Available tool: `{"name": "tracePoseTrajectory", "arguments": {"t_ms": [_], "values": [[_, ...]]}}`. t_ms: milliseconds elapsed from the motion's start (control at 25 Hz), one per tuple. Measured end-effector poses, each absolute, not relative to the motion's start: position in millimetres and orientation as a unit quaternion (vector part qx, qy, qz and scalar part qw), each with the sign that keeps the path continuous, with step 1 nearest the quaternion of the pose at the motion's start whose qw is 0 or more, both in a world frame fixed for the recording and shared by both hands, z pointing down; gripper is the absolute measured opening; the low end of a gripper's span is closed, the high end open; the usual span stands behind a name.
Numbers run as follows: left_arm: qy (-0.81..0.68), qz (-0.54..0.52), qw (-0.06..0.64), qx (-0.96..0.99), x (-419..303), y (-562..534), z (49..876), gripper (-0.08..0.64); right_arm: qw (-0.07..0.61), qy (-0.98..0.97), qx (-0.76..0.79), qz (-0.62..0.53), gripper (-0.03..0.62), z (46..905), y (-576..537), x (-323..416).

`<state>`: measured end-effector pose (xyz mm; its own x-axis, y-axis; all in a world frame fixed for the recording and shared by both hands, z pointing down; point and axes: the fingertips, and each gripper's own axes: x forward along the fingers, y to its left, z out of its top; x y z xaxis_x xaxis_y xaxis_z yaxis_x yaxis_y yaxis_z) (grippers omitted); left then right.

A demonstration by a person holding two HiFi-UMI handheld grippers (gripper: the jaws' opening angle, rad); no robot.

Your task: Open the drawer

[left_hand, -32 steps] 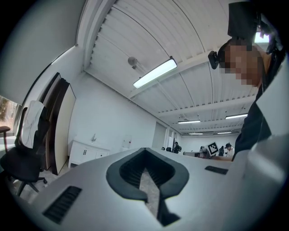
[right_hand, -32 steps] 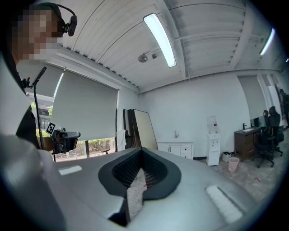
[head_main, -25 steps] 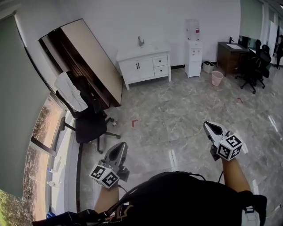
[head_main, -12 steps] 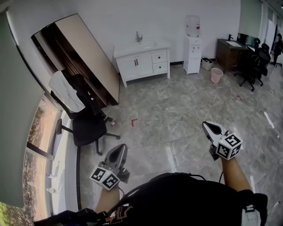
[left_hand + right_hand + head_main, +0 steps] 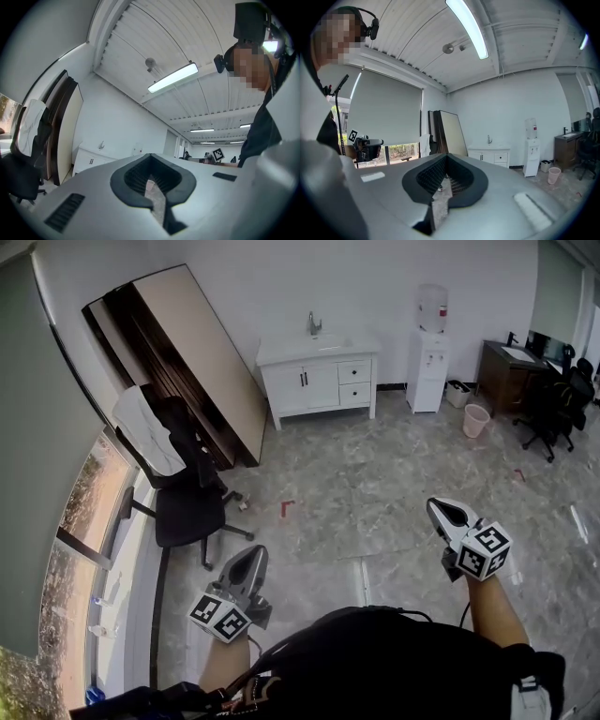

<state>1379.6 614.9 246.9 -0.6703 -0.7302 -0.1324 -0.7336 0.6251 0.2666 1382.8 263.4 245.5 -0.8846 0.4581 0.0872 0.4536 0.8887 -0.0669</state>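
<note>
- The drawers (image 5: 354,373) of the white cabinet (image 5: 305,385) show too small in the head view to tell if any is ajar.
- The dark desk (image 5: 499,371) is partly hidden behind a black office chair (image 5: 553,404).
- In the left gripper view, the left gripper (image 5: 152,180) covers the cabinet's base.

Overhead strip lights (image 5: 466,26) and a window (image 5: 89,512) light the room brightly. Fisheye distortion bends every edge; corners go black.

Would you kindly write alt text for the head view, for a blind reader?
A person holds the left gripper and right gripper, both shut and empty, over a marble floor. Across the room stands a white sink cabinet, its drawers closed; a black office chair stands at left.
</note>
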Motion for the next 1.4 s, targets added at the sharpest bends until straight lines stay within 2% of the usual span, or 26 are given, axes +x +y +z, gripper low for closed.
{"name": "tracePoseTrajectory", "arguments": {"t_ms": [360,600,920,1400], "values": [[0.905,0.152,0.021,-0.396,1364,509,231,-0.006,0.057,-0.963,-0.262,0.010,-0.003,244,165,1351],[0.908,0.147,0.009,-0.393,1345,480,238,-0.005,0.063,-0.962,-0.266,0.018,-0.003,257,135,1329],[0.895,0.157,0.019,-0.417,1298,488,240,-0.006,0.067,-0.967,-0.245,0.006,-0.003,260,144,1300],[0.879,0.153,0.032,-0.450,1202,581,217,-0.006,0.047,-0.977,-0.207,0.010,-0.003,234,231,1225]]}}
